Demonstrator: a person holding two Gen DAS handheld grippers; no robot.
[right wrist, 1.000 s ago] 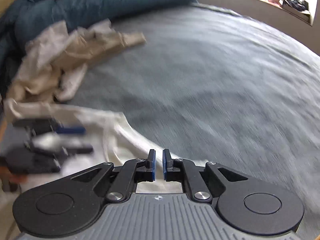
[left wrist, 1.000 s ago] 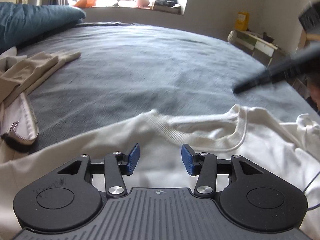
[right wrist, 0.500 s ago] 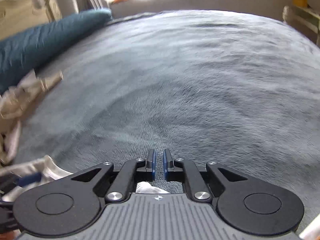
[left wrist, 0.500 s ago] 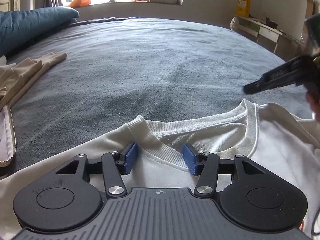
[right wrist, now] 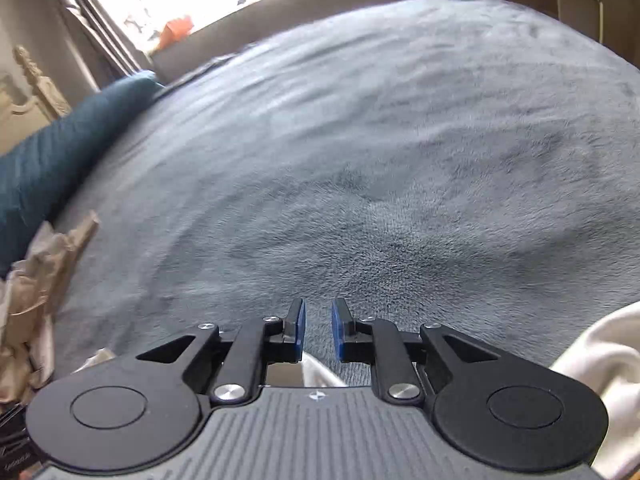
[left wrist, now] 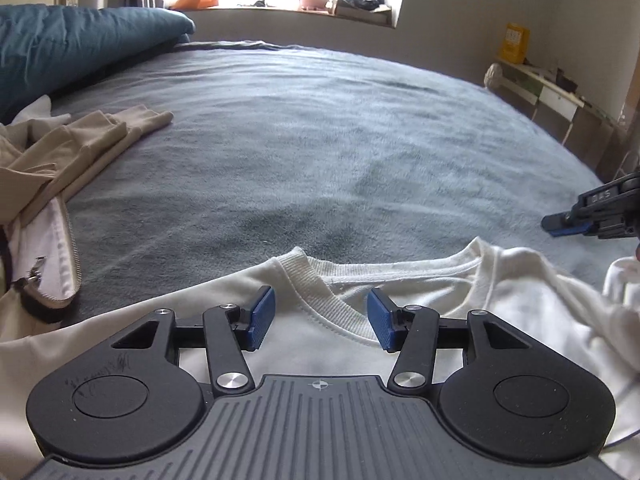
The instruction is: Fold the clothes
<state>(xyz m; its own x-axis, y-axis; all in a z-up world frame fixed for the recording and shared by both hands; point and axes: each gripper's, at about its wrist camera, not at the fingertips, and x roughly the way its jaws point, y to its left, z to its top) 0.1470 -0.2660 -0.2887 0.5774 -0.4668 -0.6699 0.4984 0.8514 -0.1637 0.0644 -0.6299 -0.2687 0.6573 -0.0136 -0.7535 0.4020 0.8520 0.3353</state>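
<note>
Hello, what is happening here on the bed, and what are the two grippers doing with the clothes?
A person is laying out a white sweatshirt on a grey blanket for folding. The left gripper hovers open over the ribbed collar, gripping nothing. The right gripper is at the sweatshirt's far shoulder; its jaws are opening, with a bit of white cloth just behind them, and no cloth is pinched. A beige garment and a zippered piece lie to the left, unfolded.
</note>
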